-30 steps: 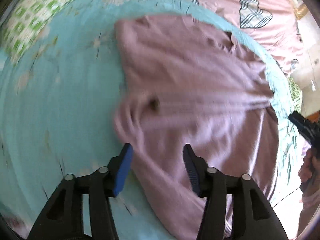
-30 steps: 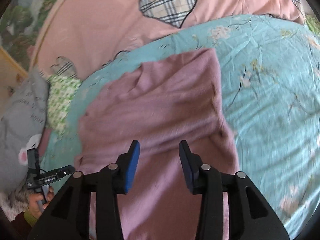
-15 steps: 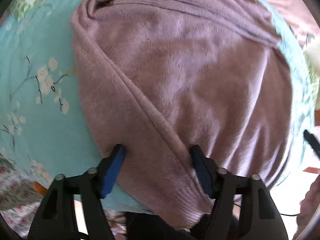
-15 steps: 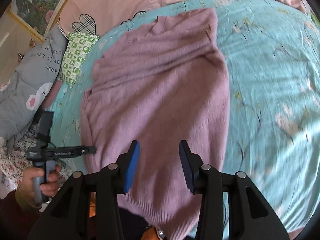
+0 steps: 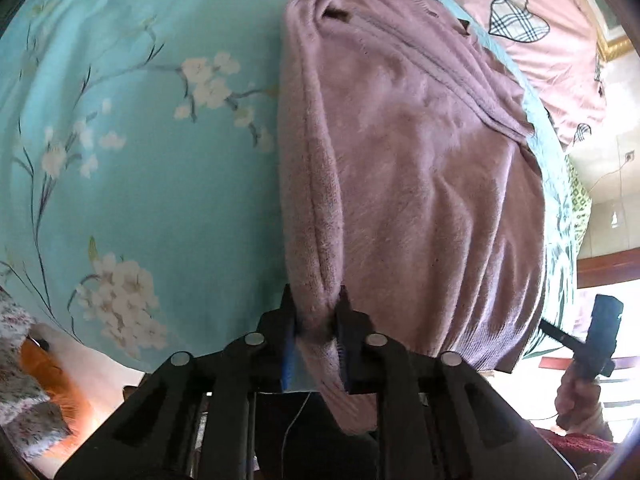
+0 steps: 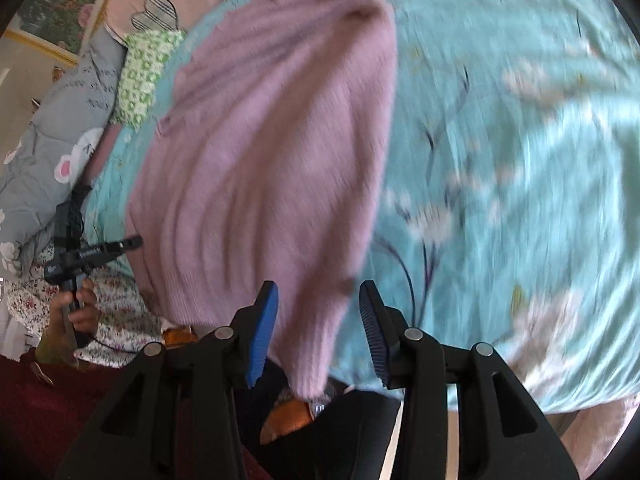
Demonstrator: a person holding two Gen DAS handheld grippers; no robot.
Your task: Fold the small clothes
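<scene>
A mauve knit sweater [image 5: 420, 160] lies flat on the teal flowered bed sheet [image 5: 140, 160], its ribbed hem at the near edge of the bed. In the left wrist view my left gripper [image 5: 316, 320] is closing, and its pads pinch the folded left side edge of the sweater close to the hem. In the right wrist view the sweater [image 6: 272, 140] is blurred. Its lower right hem corner hangs over the bed edge between the blue pads of my right gripper [image 6: 318, 316], which stands open without pressing the cloth.
A pink quilt with plaid hearts [image 5: 520, 20] lies past the sweater. A grey quilt [image 6: 48, 140] and a green checked pillow [image 6: 144, 68] sit at the far left. A person's hand [image 6: 76, 312] holds the left tool, beside flowered cloth [image 6: 120, 320].
Both grippers have come back along the sweater to its hem at the near bed edge. The left jaws have narrowed from wide apart onto the folded side edge. The right jaws keep their gap.
</scene>
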